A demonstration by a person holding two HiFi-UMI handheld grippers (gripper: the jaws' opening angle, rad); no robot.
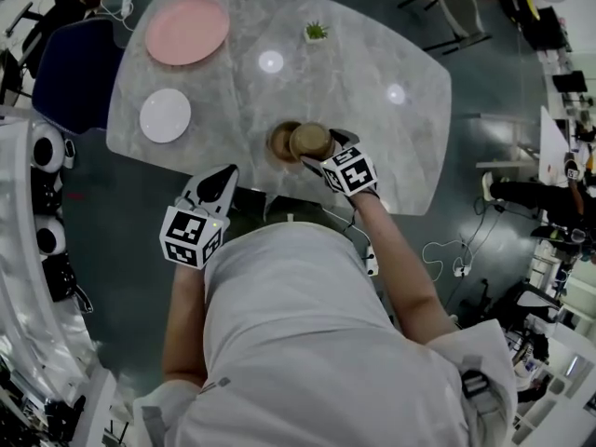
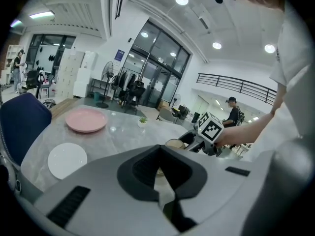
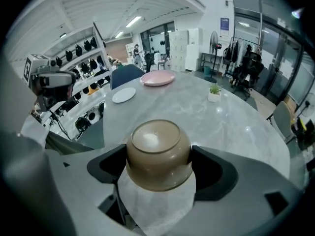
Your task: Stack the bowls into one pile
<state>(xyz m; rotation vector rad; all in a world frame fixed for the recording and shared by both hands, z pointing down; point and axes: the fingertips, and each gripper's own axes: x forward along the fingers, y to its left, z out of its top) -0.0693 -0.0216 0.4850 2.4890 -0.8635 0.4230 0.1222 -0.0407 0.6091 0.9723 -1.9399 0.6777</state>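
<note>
Right tool (image 3: 158, 170) clamps the brown bowl (image 3: 157, 146) between its jaws; left tool (image 2: 163, 190) closed, empty.

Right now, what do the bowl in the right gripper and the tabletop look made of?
Brown bowl: likely glazed ceramic or plastic; smooth, with a soft highlight on its base. Tabletop: grey marble or marble-look laminate, polished; veined, with sharp light reflections.

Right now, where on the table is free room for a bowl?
Crowded: near edge, where the right gripper holds one bowl by the other bowl. Bare: the table's right side past the plant, and the middle between those and the white plate.
</note>
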